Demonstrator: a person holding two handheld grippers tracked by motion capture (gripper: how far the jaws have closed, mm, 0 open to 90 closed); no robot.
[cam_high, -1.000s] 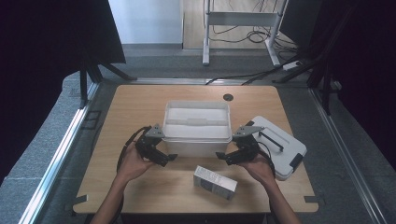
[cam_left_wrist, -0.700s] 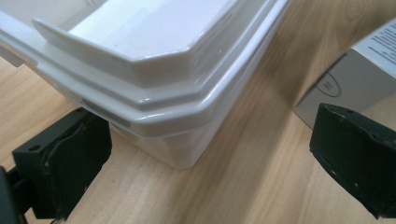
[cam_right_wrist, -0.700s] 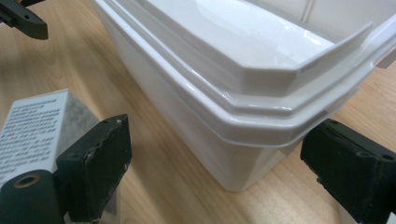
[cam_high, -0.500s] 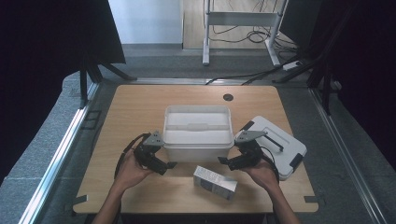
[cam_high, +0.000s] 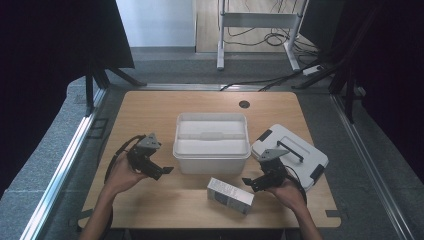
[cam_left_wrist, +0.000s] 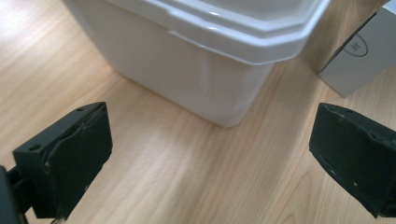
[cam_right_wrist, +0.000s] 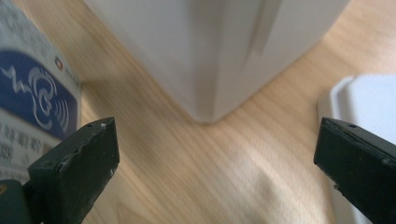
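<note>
On table: one white bin (cam_high: 211, 150), one lid (cam_high: 295, 150), one carton (cam_high: 230, 194); left gripper (cam_high: 161, 172), right gripper (cam_high: 248, 183) both wide, empty.

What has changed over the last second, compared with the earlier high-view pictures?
Both hands drew back toward the person: the left gripper and right gripper moved away from the white bin, jaws open, holding nothing. Bin, lid and small box stayed put.

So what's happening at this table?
A person holds a gripper in each hand, either side of a white bin. The left gripper and right gripper are both open and hold nothing. A small box lies in front of the bin, near the right gripper, and the lid rests on the table to the bin's right.
</note>
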